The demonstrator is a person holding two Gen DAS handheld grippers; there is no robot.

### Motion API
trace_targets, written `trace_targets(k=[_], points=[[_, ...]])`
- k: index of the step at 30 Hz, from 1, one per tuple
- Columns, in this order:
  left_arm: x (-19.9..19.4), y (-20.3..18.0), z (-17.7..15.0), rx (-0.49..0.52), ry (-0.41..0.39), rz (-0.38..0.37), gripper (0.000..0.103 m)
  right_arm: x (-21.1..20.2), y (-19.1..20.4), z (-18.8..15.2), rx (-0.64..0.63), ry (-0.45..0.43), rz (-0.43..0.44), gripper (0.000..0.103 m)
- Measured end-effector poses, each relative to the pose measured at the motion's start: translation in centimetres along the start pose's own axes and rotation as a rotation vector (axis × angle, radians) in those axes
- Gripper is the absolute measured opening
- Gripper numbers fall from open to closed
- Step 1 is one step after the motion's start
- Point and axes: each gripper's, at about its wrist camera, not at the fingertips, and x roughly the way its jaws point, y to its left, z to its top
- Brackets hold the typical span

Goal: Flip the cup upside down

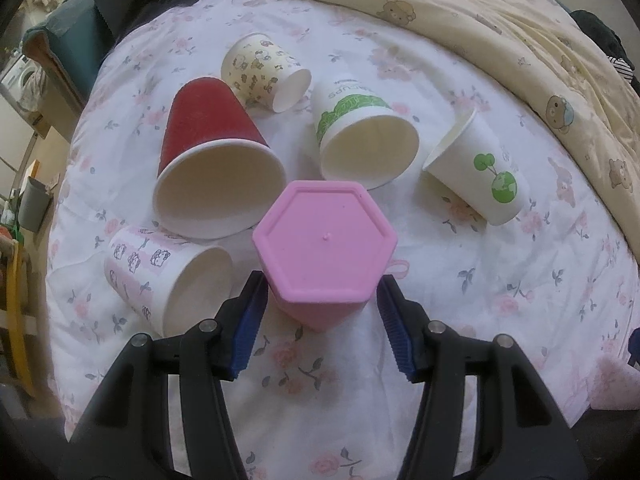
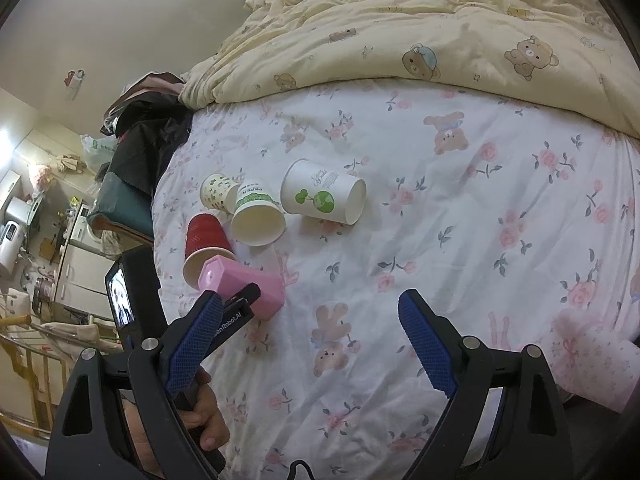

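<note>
The pink cup (image 1: 326, 254) is the landmark: a six-sided plastic cup, base up and tilted toward the left wrist camera, sitting on the flowered bedsheet (image 1: 460, 320). It looks light and stiff, with smooth, probably slippery walls; its flat faces are the natural place to grip, low on the body, as the left gripper (image 1: 322, 324) does. Its fingers look closed onto two opposite sides of the cup, though actual contact is hard to confirm.

Left of the pink cup lies a pink-striped paper cup (image 1: 168, 276); behind it to the left a red cup (image 1: 212, 160), then a small cream cup with cartoon prints (image 1: 264, 72). Behind it to the right is a green-banded cup (image 1: 360, 132) reading "PAPER" in the right wrist view, and further right a white cup with a globe-and-tree logo (image 1: 480, 168); its small print is unreadable.

The right gripper (image 2: 316, 336) hangs spread wide and empty, well right of the pink cup.
</note>
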Motion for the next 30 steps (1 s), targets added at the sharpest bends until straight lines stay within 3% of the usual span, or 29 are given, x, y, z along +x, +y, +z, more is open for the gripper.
trace_targets(k=[3, 6, 7, 11, 19, 23, 30], points=[[-0.7, -0.7, -0.1, 0.044, -0.049, 0.022, 0.057, -0.1, 0.1, -0.1, 0.002, -0.01, -0.004, 0.092], [-1.5, -0.8, -0.1, 0.054, -0.068, 0.061, 0.086, -0.1, 0.2, -0.1, 0.005, -0.018, -0.004, 0.092], [-1.9, -0.6, -0.1, 0.047, -0.077, 0.065, 0.088, -0.1, 0.2, -0.1, 0.003, -0.021, -0.005, 0.092], [-3.9, 0.3, -0.3, 0.035, -0.106, 0.058, 0.088, -0.1, 0.5, -0.2, -0.017, -0.025, -0.005, 0.092], [-11.4, 3.5, -1.8, -0.002, -0.246, 0.006, 0.088, -0.3, 2.4, -0.6, -0.105, -0.041, -0.011, 0.092], [-14.5, 5.8, -3.3, -0.027, -0.309, 0.026, 0.088, -0.7, 3.7, -1.7, -0.182, -0.049, -0.028, 0.092], [-16.6, 9.5, -6.8, -0.05, -0.343, 0.048, 0.092, -1.8, 6.4, -4.5, -0.344, -0.073, -0.033, 0.092]])
